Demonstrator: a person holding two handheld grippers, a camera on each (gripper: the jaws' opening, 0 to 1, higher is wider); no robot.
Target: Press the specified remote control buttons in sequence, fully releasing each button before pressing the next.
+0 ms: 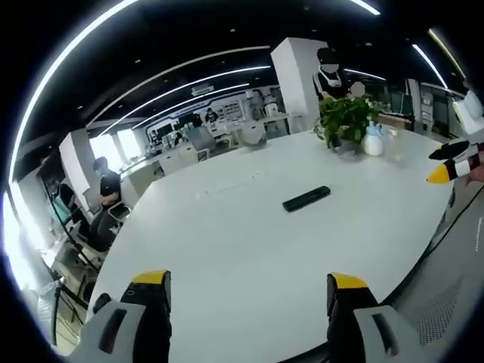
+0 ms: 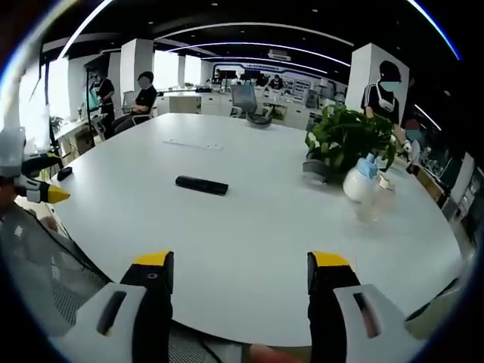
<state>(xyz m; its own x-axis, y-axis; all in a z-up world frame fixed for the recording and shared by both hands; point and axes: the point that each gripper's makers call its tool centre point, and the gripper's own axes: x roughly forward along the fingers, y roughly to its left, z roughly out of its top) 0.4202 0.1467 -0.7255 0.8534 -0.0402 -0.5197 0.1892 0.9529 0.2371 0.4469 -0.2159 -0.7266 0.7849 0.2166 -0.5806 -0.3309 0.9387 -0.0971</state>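
Note:
A slim black remote control (image 1: 306,199) lies flat on the big white table (image 1: 249,249), far ahead of my left gripper (image 1: 249,291), whose yellow-tipped jaws stand wide apart with nothing between them. The same remote (image 2: 202,185) rests left of centre in the right gripper view, well beyond my right gripper (image 2: 240,272), open and empty too. At the right edge of the left gripper view the right gripper (image 1: 452,162) comes in, tips slightly apart. At the left edge of the right gripper view shows the left gripper (image 2: 34,185).
A potted green plant (image 1: 344,121) and a white spray bottle (image 1: 373,141) stand at the table's far side; plant (image 2: 344,144) and bottle (image 2: 358,181) are right of the remote. A mesh chair back (image 2: 45,280) is near me. Several people stand or sit beyond the table.

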